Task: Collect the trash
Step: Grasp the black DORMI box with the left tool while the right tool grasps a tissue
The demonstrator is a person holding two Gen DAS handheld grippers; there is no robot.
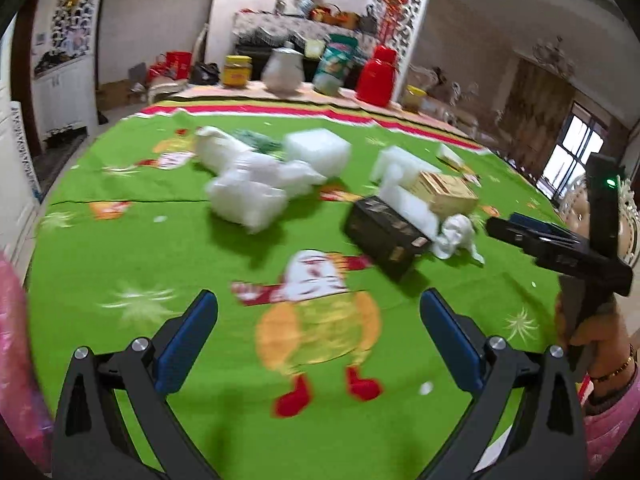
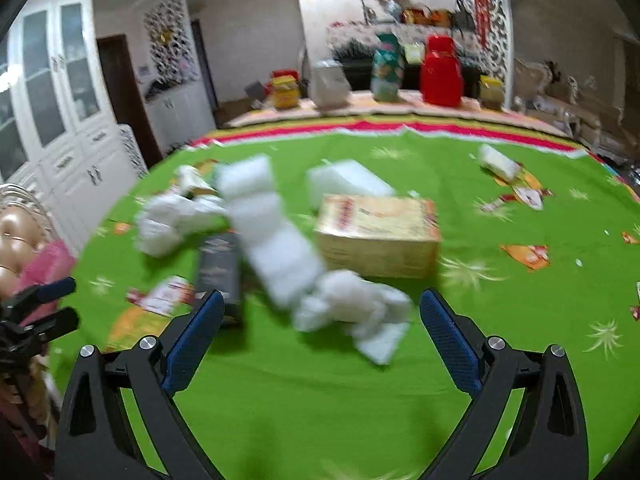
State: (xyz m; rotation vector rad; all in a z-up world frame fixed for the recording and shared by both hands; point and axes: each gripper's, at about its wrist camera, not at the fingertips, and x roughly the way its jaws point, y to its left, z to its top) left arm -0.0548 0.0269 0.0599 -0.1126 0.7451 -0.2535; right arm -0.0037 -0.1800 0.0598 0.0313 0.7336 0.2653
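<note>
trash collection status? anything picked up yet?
Nothing looks collected. Left gripper and right gripper are both open and empty. Still on the green tablecloth: white foam pieces, dark box, yellow box, crumpled white wrapper. No bin in view.

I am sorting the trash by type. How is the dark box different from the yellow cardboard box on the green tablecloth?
The dark, nearly black rectangular box is long and narrow; the yellow cardboard box is broader and squarer. The dark box lies closer to the grippers, while the yellow box sits behind the white foam pieces. Both lie flat on the green tablecloth, untouched.
</note>
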